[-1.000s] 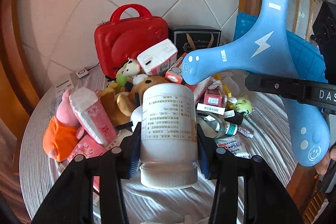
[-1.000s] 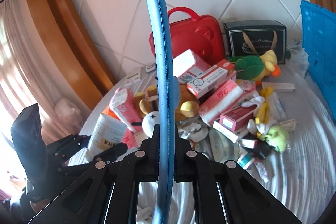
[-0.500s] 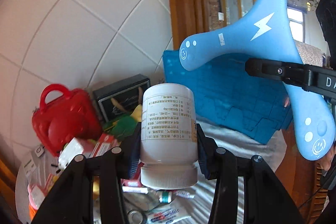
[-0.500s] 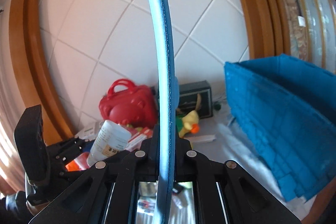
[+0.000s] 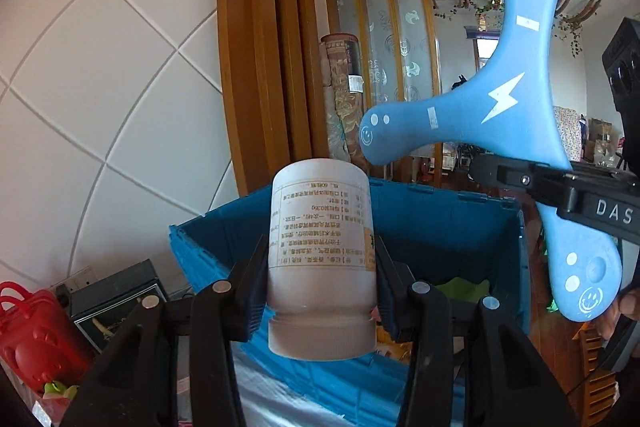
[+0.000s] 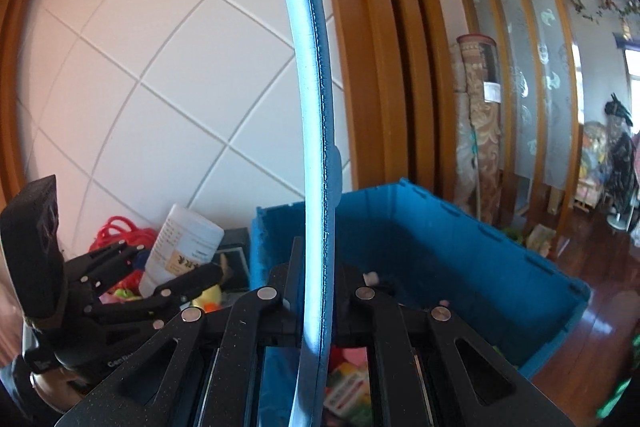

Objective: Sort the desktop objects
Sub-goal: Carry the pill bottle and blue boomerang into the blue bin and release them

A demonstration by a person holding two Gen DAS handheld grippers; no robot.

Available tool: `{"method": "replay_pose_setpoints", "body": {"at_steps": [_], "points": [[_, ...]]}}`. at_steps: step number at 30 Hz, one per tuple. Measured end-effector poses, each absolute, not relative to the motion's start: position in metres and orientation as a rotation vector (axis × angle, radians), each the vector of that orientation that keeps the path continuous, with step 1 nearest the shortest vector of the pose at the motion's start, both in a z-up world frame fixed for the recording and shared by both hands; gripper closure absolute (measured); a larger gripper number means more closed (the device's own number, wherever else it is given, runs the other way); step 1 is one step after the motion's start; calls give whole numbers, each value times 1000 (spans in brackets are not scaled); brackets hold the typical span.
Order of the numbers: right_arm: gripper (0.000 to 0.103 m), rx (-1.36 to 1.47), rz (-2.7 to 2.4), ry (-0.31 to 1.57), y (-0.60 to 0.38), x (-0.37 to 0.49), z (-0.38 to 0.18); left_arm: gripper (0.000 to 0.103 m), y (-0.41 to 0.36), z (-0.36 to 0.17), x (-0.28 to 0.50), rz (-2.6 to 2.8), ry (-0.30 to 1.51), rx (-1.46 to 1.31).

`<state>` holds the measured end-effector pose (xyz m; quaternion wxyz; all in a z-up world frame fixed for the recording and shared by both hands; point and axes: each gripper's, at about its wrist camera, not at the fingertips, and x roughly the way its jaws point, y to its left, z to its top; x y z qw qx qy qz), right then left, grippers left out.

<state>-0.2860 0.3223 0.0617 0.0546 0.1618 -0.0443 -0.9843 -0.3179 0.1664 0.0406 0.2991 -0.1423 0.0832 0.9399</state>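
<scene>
Gripping white bottle (image 5: 322,255) in left tongs (image 5: 320,291), blue boomerang (image 6: 316,131) in right tongs (image 6: 316,307), before blue crate (image 6: 460,259).

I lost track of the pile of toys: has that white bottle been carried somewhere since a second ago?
Yes. The white bottle, clamped in the left gripper, has swung away from the red case toward the blue crate.

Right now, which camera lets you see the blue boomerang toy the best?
The left wrist view. There the blue boomerang shows its whole flat face: three arms, the white lightning bolt and the smiley faces, held by the right gripper. The right wrist view shows only its thin edge, rising like a curved strip from between the fingers.
</scene>
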Motion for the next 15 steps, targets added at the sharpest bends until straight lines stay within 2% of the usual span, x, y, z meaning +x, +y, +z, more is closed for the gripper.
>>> {"method": "replay_pose_setpoints", "body": {"at_steps": [7, 12, 14, 15], "points": [[93, 572, -2984, -200, 399, -320, 40, 58, 232, 38, -347, 2509, 298, -431], [91, 624, -2994, -212, 419, -331, 30, 58, 255, 36, -363, 2534, 341, -479], [91, 633, -2998, -211, 424, -338, 29, 52, 263, 37, -372, 2557, 337, -494], [91, 633, -3002, -215, 425, -340, 30, 42, 265, 38, -374, 2575, 326, -492]]}}
